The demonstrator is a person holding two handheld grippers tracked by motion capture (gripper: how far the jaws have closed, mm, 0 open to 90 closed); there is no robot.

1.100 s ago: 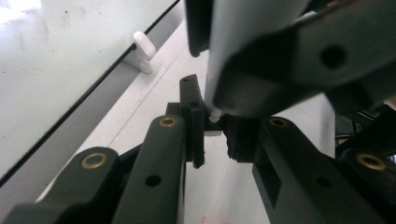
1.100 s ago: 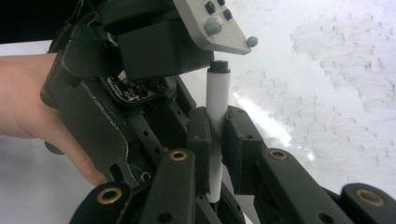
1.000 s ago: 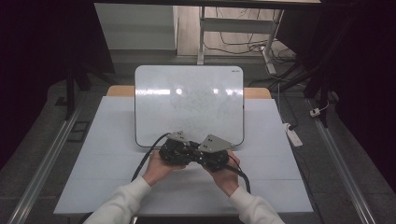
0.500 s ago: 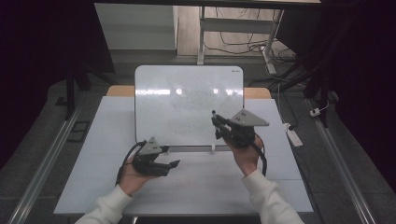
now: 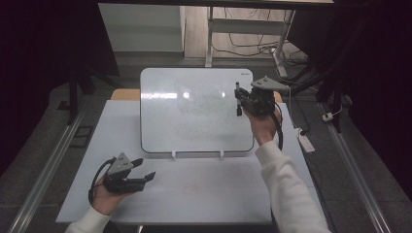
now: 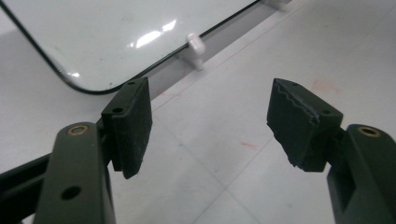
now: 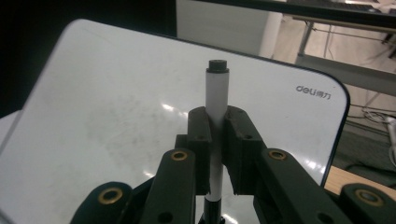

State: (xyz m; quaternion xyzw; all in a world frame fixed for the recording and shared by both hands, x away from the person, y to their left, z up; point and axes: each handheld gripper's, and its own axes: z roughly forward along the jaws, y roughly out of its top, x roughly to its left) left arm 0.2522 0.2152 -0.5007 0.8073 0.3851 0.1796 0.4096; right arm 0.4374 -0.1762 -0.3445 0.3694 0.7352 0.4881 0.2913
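A white dry-erase board [image 5: 194,109] leans on two small white feet at the back of the table, with faint wiped smudges on it. My right gripper [image 5: 239,99] is up at the board's right edge, shut on a white marker [image 7: 217,98] with a black end; the marker stands upright between the pads [image 7: 236,140]. The same board [image 7: 116,112] lies behind it in the right gripper view. My left gripper [image 5: 145,171] rests low at the table's front left, open and holding nothing; its pads [image 6: 130,123] stand wide apart over the table top [image 6: 243,154].
The white table sheet [image 5: 204,187] spreads in front of the board. A white power strip [image 5: 305,141] lies at the right edge. A metal rail [image 5: 43,170] runs along the left side. One white board foot [image 6: 196,44] sits near the left gripper.
The two grippers, together at the front a second ago, have parted. The right one rose to the board's upper right with the marker; the left drew back to the front left and opened.
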